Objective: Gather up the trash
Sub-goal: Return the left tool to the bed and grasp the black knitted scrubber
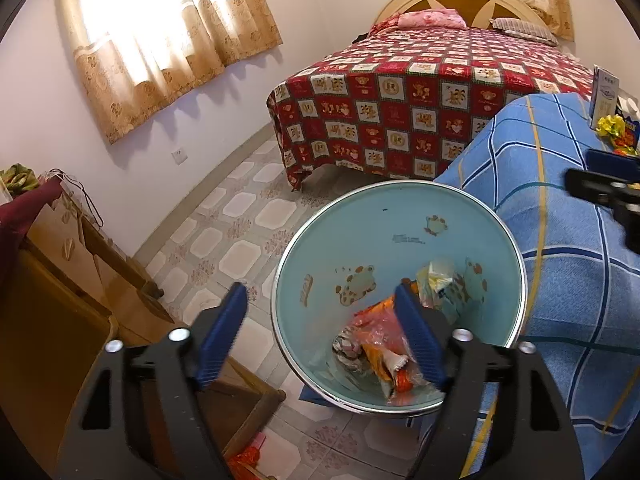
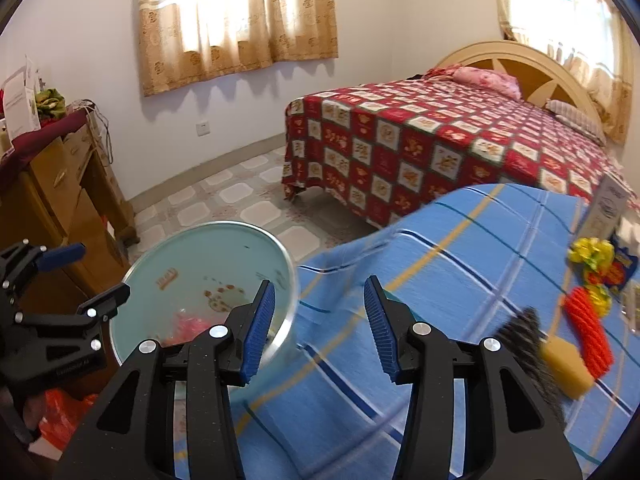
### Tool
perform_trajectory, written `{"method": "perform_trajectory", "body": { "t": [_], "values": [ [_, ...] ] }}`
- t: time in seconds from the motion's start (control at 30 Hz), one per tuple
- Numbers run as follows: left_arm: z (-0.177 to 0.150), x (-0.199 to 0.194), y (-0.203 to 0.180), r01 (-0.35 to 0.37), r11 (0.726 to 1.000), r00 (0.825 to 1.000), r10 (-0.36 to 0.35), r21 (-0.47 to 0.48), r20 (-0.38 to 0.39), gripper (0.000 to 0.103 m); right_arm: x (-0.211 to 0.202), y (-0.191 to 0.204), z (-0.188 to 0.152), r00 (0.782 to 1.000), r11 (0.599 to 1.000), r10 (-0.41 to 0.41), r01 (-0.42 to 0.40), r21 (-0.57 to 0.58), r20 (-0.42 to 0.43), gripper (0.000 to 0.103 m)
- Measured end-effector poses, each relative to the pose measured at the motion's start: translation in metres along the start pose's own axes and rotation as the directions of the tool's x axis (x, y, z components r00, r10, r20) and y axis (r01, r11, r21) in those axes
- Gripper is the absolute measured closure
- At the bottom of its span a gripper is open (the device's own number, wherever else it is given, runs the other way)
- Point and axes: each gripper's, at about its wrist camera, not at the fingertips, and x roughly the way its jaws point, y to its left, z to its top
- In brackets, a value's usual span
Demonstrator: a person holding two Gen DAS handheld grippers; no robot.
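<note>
As wrappers (image 1: 384, 344) lie binned, left hand-held gripper (image 1: 320, 336) above, empty

Crumpled wrappers (image 1: 384, 344) lie inside the pale blue bin (image 1: 360, 220)

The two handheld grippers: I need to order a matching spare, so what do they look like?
Both look alike. The left gripper and right gripper have matte black angular plastic frames with slot-shaped cutouts, round silver pivot screws, and two long fingers faced with ribbed blue pads. The right-wrist view shows small, unreadable white lettering on the left gripper's body. No cables, hands or sleeves show.
</note>
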Motion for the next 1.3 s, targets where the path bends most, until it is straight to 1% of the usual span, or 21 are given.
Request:
{"method": "perform_trajectory", "body": {
  "t": [0.03,0.13,0.23,0.3,0.33,0.4,0.43,0.5,0.57,0.67,0.7,0.8,0.97,1.03,1.07,1.2,1.3],
  "values": [
    [-0.001,0.001,-0.003,0.004,1.000,1.000,-0.004,0.002,-0.005,0.026,-0.003,-0.003,-0.002,1.000,1.000,-0.004,0.004,0.003,0.002,0.054],
    [-0.007,0.002,-0.017,0.019,1.000,1.000,-0.018,0.023,-0.021,0.025,-0.029,-0.028,-0.019,0.999,0.998,-0.049,0.048,0.035,0.021,0.049],
    [-0.012,0.003,-0.040,0.034,0.998,0.999,-0.032,0.062,-0.041,0.023,-0.061,-0.071,-0.043,0.991,0.986,-0.130,0.126,0.110,0.026,0.045],
    [-0.013,0.001,-0.056,0.051,0.995,0.998,-0.046,0.084,-0.051,0.018,-0.078,-0.095,-0.057,0.983,0.972,-0.179,0.173,0.158,0.027,0.042],
    [-0.014,-0.001,-0.066,0.059,0.993,0.997,-0.054,0.098,-0.052,0.017,-0.083,-0.102,-0.061,0.980,0.967,-0.196,0.189,0.173,0.026,0.041],
    [-0.014,-0.005,-0.084,0.073,0.989,0.997,-0.067,0.125,-0.048,0.015,-0.102,-0.133,-0.079,0.964,0.938,-0.266,0.256,0.233,0.013,0.040],
    [-0.013,-0.009,-0.098,0.081,0.987,0.996,-0.075,0.140,-0.046,0.015,-0.106,-0.141,-0.083,0.960,0.931,-0.281,0.270,0.246,0.010,0.040],
    [-0.011,-0.014,-0.113,0.096,0.983,0.995,-0.090,0.154,-0.044,0.014,-0.119,-0.165,-0.098,0.943,0.902,-0.332,0.320,0.290,-0.006,0.039],
    [-0.006,-0.023,-0.135,0.118,0.978,0.993,-0.114,0.173,-0.032,0.014,-0.131,-0.187,-0.112,0.932,0.877,-0.363,0.348,0.333,-0.017,0.039],
    [0.002,-0.033,-0.161,0.142,0.973,0.990,-0.142,0.183,-0.015,0.013,-0.142,-0.203,-0.126,0.919,0.857,-0.393,0.375,0.353,-0.020,0.036],
    [0.005,-0.036,-0.169,0.147,0.972,0.989,-0.148,0.181,-0.011,0.011,-0.146,-0.210,-0.132,0.913,0.849,-0.406,0.387,0.360,-0.023,0.036],
    [0.016,-0.042,-0.195,0.170,0.971,0.985,-0.171,0.168,-0.005,0.010,-0.158,-0.227,-0.148,0.896,0.822,-0.444,0.421,0.384,-0.031,0.035],
    [0.032,-0.051,-0.242,0.202,0.962,0.979,-0.205,0.183,-0.002,0.010,-0.178,-0.254,-0.172,0.855,0.763,-0.516,0.482,0.431,-0.044,0.033],
    [0.039,-0.055,-0.261,0.215,0.958,0.976,-0.219,0.188,0.001,0.010,-0.183,-0.260,-0.178,0.845,0.748,-0.532,0.494,0.442,-0.044,0.031],
    [0.041,-0.056,-0.268,0.216,0.958,0.975,-0.221,0.189,0.003,0.009,-0.188,-0.267,-0.183,0.834,0.733,-0.549,0.508,0.453,-0.047,0.030],
    [0.047,-0.057,-0.294,0.229,0.955,0.973,-0.233,0.189,-0.005,0.008,-0.194,-0.281,-0.193,0.822,0.707,-0.566,0.521,0.479,-0.058,0.029],
    [0.048,-0.054,-0.311,0.237,0.952,0.971,-0.237,0.194,-0.025,0.008,-0.196,-0.286,-0.198,0.824,0.700,-0.564,0.515,0.496,-0.059,0.029]
  ]
}}
